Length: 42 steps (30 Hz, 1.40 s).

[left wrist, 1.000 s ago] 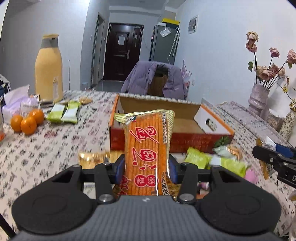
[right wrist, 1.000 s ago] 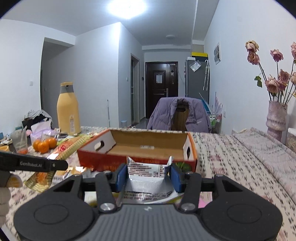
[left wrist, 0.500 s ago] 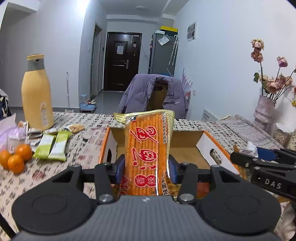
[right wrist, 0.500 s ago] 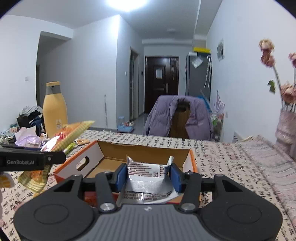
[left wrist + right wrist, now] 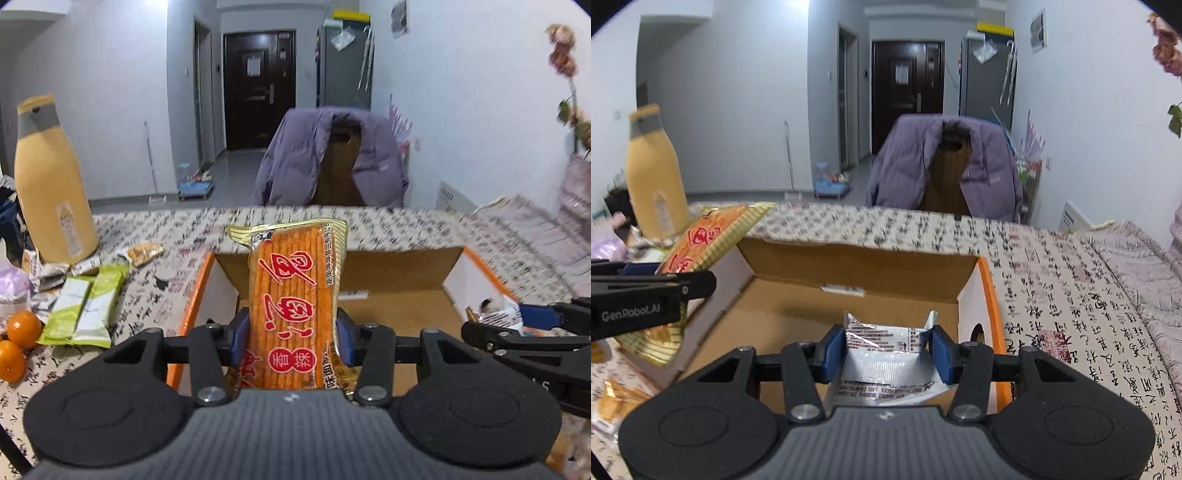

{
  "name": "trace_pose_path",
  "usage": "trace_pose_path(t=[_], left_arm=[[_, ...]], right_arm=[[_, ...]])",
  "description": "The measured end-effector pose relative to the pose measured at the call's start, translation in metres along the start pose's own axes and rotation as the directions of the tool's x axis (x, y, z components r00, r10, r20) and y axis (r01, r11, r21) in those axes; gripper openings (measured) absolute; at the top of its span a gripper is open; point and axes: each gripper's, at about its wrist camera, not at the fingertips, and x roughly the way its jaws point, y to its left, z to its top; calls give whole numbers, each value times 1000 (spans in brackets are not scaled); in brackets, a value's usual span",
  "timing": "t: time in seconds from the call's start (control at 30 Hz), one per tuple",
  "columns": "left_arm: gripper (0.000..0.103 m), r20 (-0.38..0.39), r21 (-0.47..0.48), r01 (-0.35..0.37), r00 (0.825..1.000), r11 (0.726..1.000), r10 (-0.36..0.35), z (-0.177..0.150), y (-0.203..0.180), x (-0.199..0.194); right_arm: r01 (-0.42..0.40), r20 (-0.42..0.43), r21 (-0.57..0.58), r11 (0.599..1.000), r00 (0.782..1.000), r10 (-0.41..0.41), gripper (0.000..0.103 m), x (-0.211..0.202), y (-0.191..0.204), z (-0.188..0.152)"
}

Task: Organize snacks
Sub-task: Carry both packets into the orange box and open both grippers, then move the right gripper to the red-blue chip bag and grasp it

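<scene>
While both hands hang over the open cardboard box [image 5: 857, 302], each gripper carries one snack ready to drop in. The left gripper [image 5: 291, 332] has its jaws drawn in narrow against the sides of an orange packet [image 5: 291, 302] of spicy strips, gripped low so most of it stands upright above the pads — that leaves the long end free to tip into the box. The right gripper [image 5: 888, 345] is likewise closed to a narrow gap on a silver packet [image 5: 886, 350], which bows up between the pads, its printed back facing the camera. In the right wrist view this packet sits above the box floor near the right end wall, the one with the orange rim. The orange packet is above the box's near left corner.

The box lies mid-table on the patterned cloth [image 5: 1052, 280], its floor bare as far as can be seen. Still outside it, toward the table's left edge, lie two green bars [image 5: 83, 308], small wrappers, oranges [image 5: 24, 328] and a tall yellow bottle [image 5: 51, 184] — so sorting looks barely begun.
</scene>
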Motion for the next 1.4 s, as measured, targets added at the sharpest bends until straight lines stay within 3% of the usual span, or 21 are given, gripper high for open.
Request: trace_pose_path(t=[0.2, 0.37, 0.4, 0.43, 0.5, 0.53, 0.67, 0.97, 1.4], left_arm=[[48, -95, -1, -17, 995, 1000, 17, -15, 3, 38], [77, -72, 5, -16, 997, 1000, 16, -22, 4, 34], [78, -57, 7, -17, 998, 1000, 17, -21, 4, 31], [86, -44, 8, -14, 999, 1000, 15, -21, 4, 27], [101, -12, -5, -7, 1000, 1000, 7, -19, 8, 17], [103, 7, -13, -2, 1000, 1000, 3, -17, 9, 13], [103, 68, -42, 32, 997, 999, -30, -15, 18, -8], [103, 117, -67, 52, 992, 996, -44, -26, 29, -49], [103, 157, -78, 96, 984, 992, -83, -79, 41, -127]], right_arm=[[17, -93, -1, 1000, 996, -17, 49, 35, -5, -5], [16, -91, -11, 1000, 996, -17, 56, 34, -6, -9], [15, -86, -13, 1000, 996, -16, 62, 33, -6, -9], [12, -82, -10, 1000, 997, -13, 75, 30, -7, -9], [7, -66, 2, 1000, 998, -7, 89, 25, -10, -8], [4, -52, 1, 1000, 999, -4, 89, 21, -11, -9], [-5, -6, 5, 1000, 1000, 5, 103, 3, -15, -12], [-24, 83, 37, 999, 996, 21, 103, -50, -15, -28], [-61, 214, 4, 998, 975, 59, 103, -154, 6, -81]])
